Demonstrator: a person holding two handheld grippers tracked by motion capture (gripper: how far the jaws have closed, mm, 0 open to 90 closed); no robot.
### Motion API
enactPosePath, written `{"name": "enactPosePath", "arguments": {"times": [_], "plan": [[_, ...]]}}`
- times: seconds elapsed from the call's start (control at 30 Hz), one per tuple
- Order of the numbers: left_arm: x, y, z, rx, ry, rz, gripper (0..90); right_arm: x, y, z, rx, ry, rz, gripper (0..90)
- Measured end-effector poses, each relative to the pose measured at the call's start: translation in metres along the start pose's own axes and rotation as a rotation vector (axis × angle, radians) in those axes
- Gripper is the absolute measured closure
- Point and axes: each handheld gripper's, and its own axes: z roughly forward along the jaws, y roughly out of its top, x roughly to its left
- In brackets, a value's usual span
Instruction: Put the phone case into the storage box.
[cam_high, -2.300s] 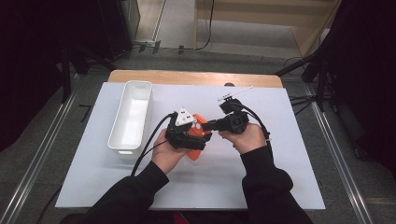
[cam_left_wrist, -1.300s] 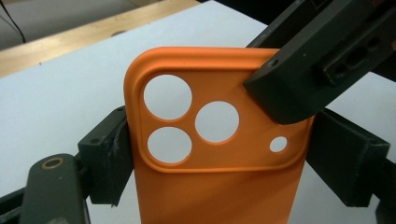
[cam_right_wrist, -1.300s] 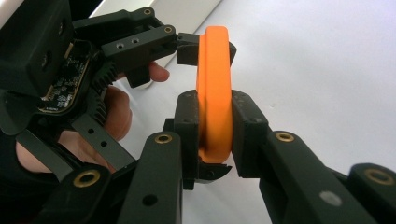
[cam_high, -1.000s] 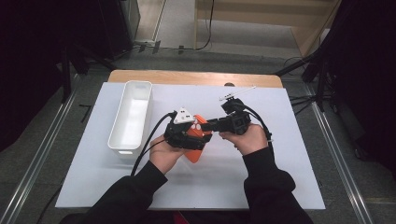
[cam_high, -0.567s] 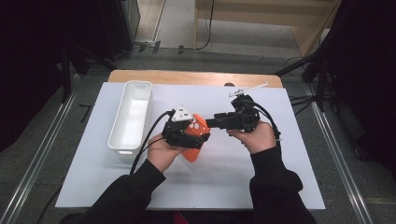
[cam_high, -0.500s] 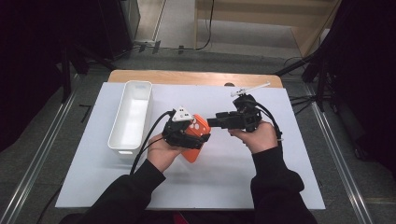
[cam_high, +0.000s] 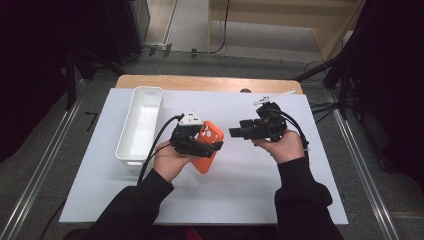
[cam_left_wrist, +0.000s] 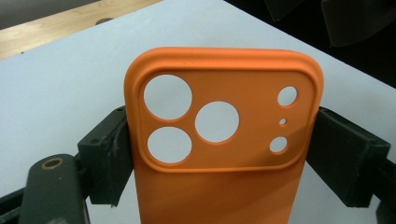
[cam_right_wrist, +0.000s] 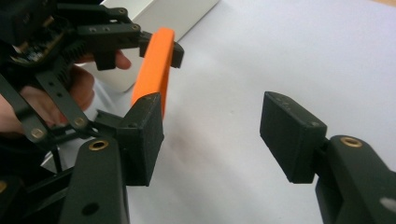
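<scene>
An orange phone case (cam_high: 210, 132) with round camera holes is held above the white mat, and my left gripper (cam_high: 202, 146) is shut on it. In the left gripper view both pads (cam_left_wrist: 109, 154) press the case (cam_left_wrist: 224, 140) across its width, just below the camera holes. My right gripper (cam_high: 234, 133) hovers a short way to the right of the case and points left at it. Its jaws have just been opening, and in the right gripper view they stand open (cam_right_wrist: 210, 135) with only mat between them. Beyond them the case (cam_right_wrist: 152, 70) shows edge-on.
A long white bin (cam_high: 141, 122) stands on the left of the white mat (cam_high: 240, 195). The wooden table edge (cam_high: 210, 82) runs along the back. Dark floor and metal rails flank the table on both sides.
The right gripper has drawn back to the right, away from the orange case, and its jaws have opened. The left gripper has stayed in place with the case.
</scene>
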Motion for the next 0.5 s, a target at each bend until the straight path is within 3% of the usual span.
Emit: {"name": "enactPosePath", "arguments": {"times": [0.07, 0.37, 0.5], "plan": [[0.001, 0.001, -0.001, 0.021, -0.015, 0.003, 16.5, -0.002, -0.002, 0.000, -0.006, -0.008, -0.015, 37.3], [0.004, 0.005, -0.007, 0.030, -0.051, -0.002, 16.5, -0.005, -0.011, 0.006, -0.007, -0.008, -0.084, 34.4], [0.005, 0.004, -0.006, 0.033, -0.069, -0.013, 16.5, -0.007, -0.017, 0.008, -0.034, 0.007, -0.109, 34.0]]}}
